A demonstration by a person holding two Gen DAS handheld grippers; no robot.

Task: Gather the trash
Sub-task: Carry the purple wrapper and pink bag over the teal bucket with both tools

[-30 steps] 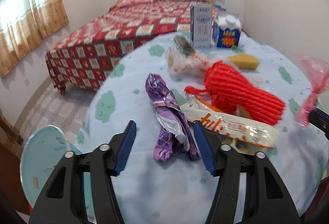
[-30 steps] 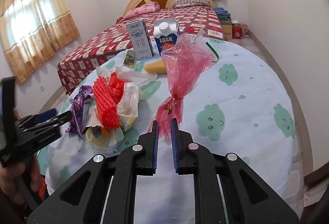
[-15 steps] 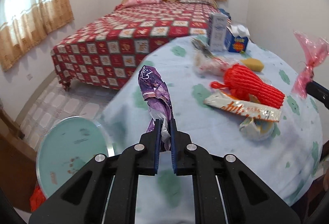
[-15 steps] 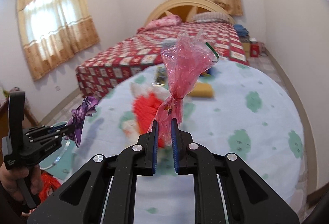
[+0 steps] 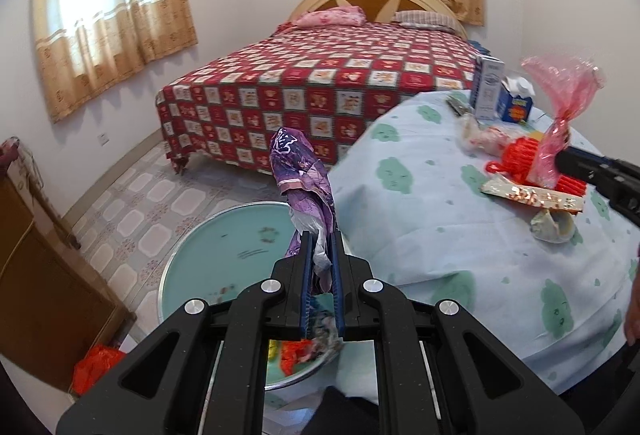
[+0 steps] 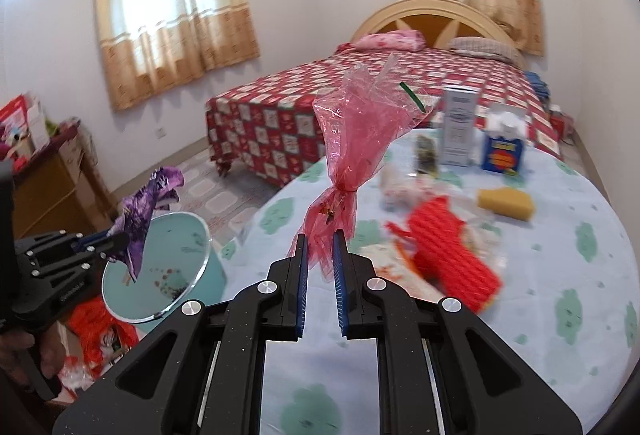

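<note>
While the left gripper (image 5: pixel 320 267) clamps a purple wrapper (image 5: pixel 304 171) above the bin (image 5: pixel 224 259) and the right gripper (image 6: pixel 320 259) pinches pink cellophane (image 6: pixel 356 139), dropping both comes next.

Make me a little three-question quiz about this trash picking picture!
1. True or false: the left gripper is shut on the purple wrapper.
2. What does the right gripper hold?
A. the red mesh sleeve
B. the pink cellophane bag
C. the yellow sponge
3. Fill in: the purple wrapper hangs over the round teal ____ beside the table.

Key
1. True: its jaws pinch the wrapper's lower end.
2. B: the jaws clamp the bag's bottom, below its tied neck.
3. Bin: the open teal bin stands on the floor.
</note>
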